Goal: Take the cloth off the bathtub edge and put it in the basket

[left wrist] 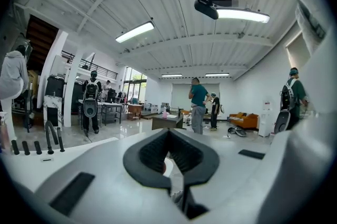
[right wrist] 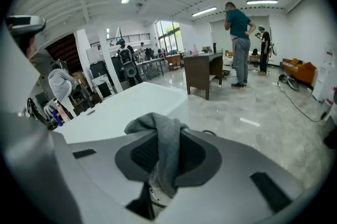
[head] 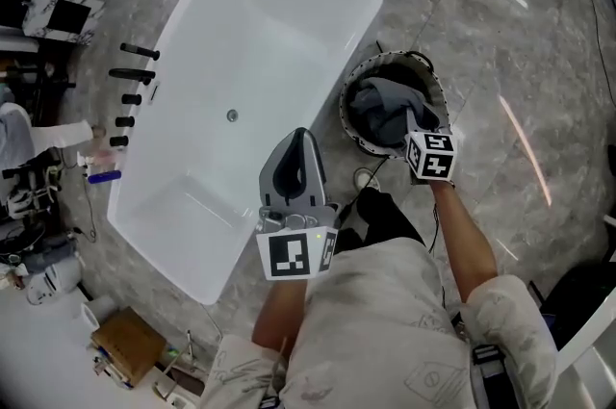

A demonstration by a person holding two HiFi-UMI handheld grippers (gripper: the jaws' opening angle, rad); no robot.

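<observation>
A white bathtub (head: 241,61) stands in the middle of the head view, with a round dark basket (head: 348,99) on the floor at its right side. A grey cloth (head: 380,104) hangs down into the basket. My right gripper (head: 412,124) is over the basket's near rim and shut on that cloth. In the right gripper view the cloth (right wrist: 166,149) drapes over and between the jaws, and the bathtub (right wrist: 126,107) lies beyond. My left gripper (head: 300,140) hovers over the tub's near right edge. In the left gripper view its jaws (left wrist: 169,132) meet with nothing between them.
Black tap fittings (head: 132,75) line the tub's left rim. Bottles and clutter (head: 96,168) and a cardboard box (head: 125,345) sit on the floor at the left. A cable (head: 371,176) lies beside the basket. A dark desk (right wrist: 202,67) and standing people (right wrist: 239,44) are farther off.
</observation>
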